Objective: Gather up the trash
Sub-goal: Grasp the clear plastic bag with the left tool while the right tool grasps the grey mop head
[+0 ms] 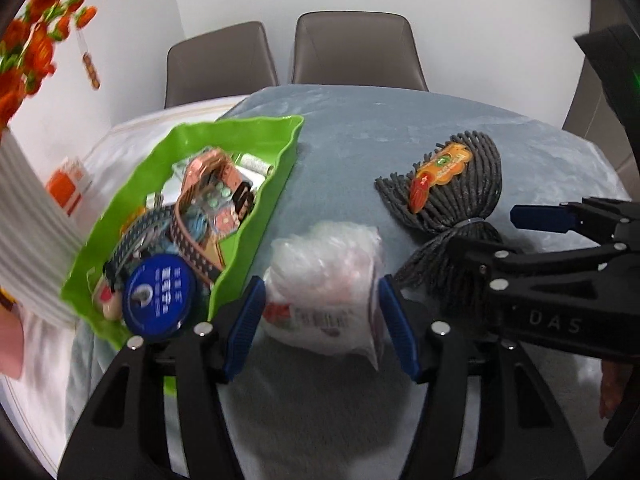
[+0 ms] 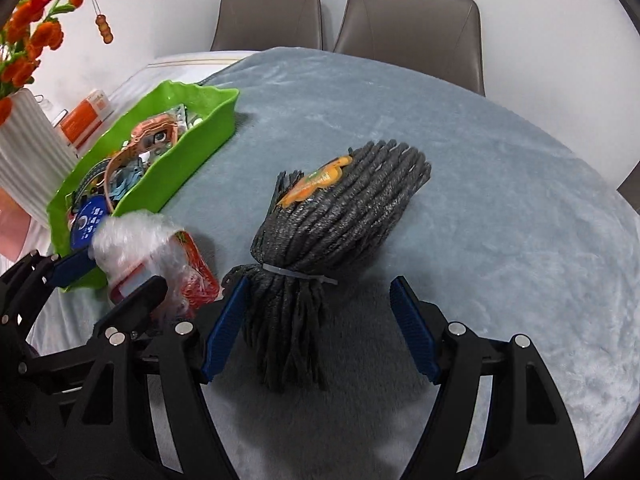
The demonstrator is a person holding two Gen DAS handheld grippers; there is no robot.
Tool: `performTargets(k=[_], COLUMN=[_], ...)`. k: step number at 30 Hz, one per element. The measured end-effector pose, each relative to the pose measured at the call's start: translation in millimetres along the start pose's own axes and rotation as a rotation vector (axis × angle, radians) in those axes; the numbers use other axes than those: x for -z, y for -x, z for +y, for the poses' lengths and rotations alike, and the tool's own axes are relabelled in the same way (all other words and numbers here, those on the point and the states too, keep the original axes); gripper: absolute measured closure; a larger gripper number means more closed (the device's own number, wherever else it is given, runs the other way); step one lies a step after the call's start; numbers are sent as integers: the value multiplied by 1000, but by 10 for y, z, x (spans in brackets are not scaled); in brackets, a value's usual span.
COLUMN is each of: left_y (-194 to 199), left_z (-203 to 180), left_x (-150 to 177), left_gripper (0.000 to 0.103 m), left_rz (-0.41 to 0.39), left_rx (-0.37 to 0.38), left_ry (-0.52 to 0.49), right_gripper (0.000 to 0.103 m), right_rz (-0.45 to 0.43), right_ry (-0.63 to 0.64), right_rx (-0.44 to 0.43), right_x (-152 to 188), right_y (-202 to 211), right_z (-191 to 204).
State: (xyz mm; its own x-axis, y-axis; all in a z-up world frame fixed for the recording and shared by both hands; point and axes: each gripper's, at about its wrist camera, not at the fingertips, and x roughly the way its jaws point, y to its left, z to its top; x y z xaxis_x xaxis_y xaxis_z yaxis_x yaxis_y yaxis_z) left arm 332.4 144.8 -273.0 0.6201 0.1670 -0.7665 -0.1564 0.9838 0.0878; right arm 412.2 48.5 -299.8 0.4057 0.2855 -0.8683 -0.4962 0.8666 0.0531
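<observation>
The left tool (image 1: 322, 312) is pinching a crumpled clear bag (image 1: 326, 280) with red print; both blue pads (image 1: 248, 320) press against its sides. From the right wrist view the same bag (image 2: 148, 248) sits in that tool (image 2: 116, 276) close to the near end of the tray. It cannot be told whether the bag rests on the table or is lifted off it.

The green tray (image 1: 256, 208) lies on the left part of the table, partly on the blue-grey cloth (image 1: 360, 128) and partly on the white table (image 1: 120, 144) edge. It holds a heap of small things: a blue round tin (image 1: 159, 297) at its near end, straps, a pink frame and a thread spool at the far end.

The right tool (image 2: 320, 328) is spread wide, its fingers on either side of the tied neck of a dark grey mop head (image 2: 336, 216). Neither pad (image 2: 224, 320) is clearly touching the strands. The mop head lies on the cloth near the middle of the table, with an orange label (image 2: 316, 184) on its looped end and a cable tie (image 2: 296, 274) round the neck. In the left wrist view the mop head (image 1: 460, 192) lies just right of the bag.

A white ribbed vase (image 2: 28, 152) with orange flowers (image 2: 36, 36) stands at the left edge, next to an orange box (image 2: 86, 116). Two brown chairs (image 2: 408, 20) stand at the far edge.
</observation>
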Motion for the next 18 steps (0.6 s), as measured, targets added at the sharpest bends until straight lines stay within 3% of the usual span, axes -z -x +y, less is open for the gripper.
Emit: performTargets(k=[4, 8, 14, 18], left_y=[-73, -104, -121, -156], left_z=[-2, -6, 11, 54], left_x=[-58, -98, -121, -93], left_gripper=[35, 36, 36, 26], left_rz=[-18, -31, -25, 9], left_rx=[6, 6, 0, 5], left_ry=[-23, -36, -33, -28], right_gripper=[34, 66, 69, 70], right_rz=[12, 25, 23, 23], right_ry=[0, 10, 31, 39], right_rx=[-22, -52, -55, -53], right_x=[-46, -82, -109, -114], right_y=[-48, -76, -63, -66], right_z=[-11, 3, 70, 92])
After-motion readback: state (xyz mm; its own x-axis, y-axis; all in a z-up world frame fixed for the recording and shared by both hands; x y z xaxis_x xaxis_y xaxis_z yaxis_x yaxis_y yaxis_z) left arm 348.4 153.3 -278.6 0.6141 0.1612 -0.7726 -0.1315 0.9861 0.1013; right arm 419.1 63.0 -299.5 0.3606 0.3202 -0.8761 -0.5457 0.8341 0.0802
